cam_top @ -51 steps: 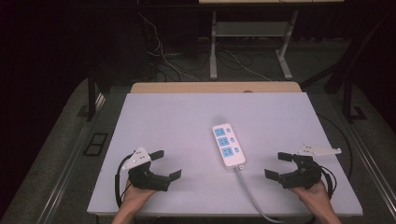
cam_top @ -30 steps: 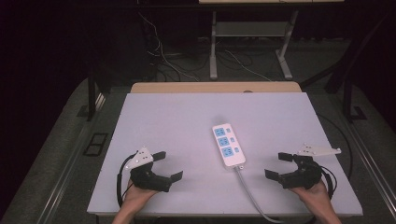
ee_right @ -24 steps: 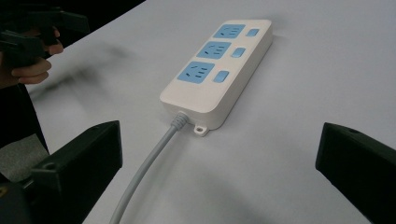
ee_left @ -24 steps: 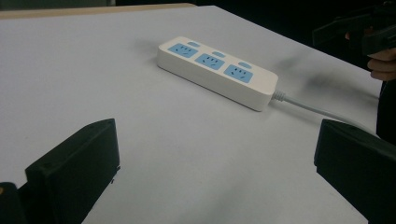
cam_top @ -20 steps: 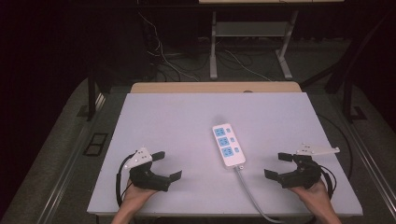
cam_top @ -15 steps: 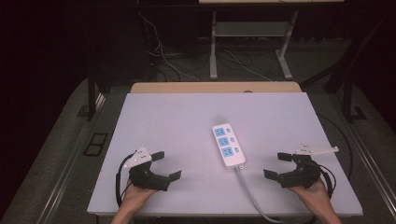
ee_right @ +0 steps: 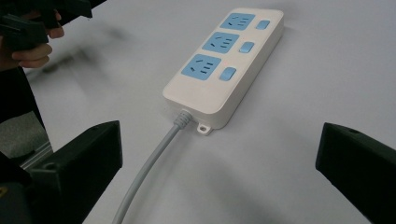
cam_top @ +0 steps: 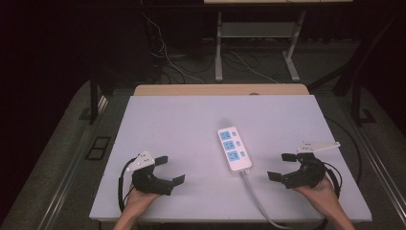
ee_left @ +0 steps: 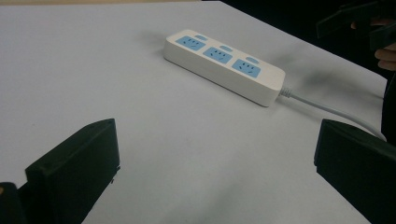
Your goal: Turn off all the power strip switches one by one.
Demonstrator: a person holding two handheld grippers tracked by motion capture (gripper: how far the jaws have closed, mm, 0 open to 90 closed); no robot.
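Observation:
A white power strip (cam_top: pixel 234 148) with three blue sockets lies on the white table (cam_top: pixel 182 124), and its grey cable (cam_top: pixel 258 201) runs off the near edge. My left gripper (cam_top: pixel 171 169) rests near the front left, open and empty, pointing toward the strip (ee_left: pixel 224 65). My right gripper (cam_top: pixel 279 166) rests near the front right, open and empty, facing the strip's cable end (ee_right: pixel 229 60). In the left gripper view the left gripper (ee_left: pixel 217 144) has its jaws spread wide over bare table. The right gripper (ee_right: pixel 219 149) likewise stands wide apart, with the cable (ee_right: pixel 149 168) between its jaws.
A wooden strip (cam_top: pixel 220 89) borders the table's far edge. Beyond it, cables and a metal stand (cam_top: pixel 253 43) sit on the dark floor. The other hand's gripper (ee_left: pixel 359 18) shows at the top right of the left gripper view, and at the top left (ee_right: pixel 42 14) of the right gripper view.

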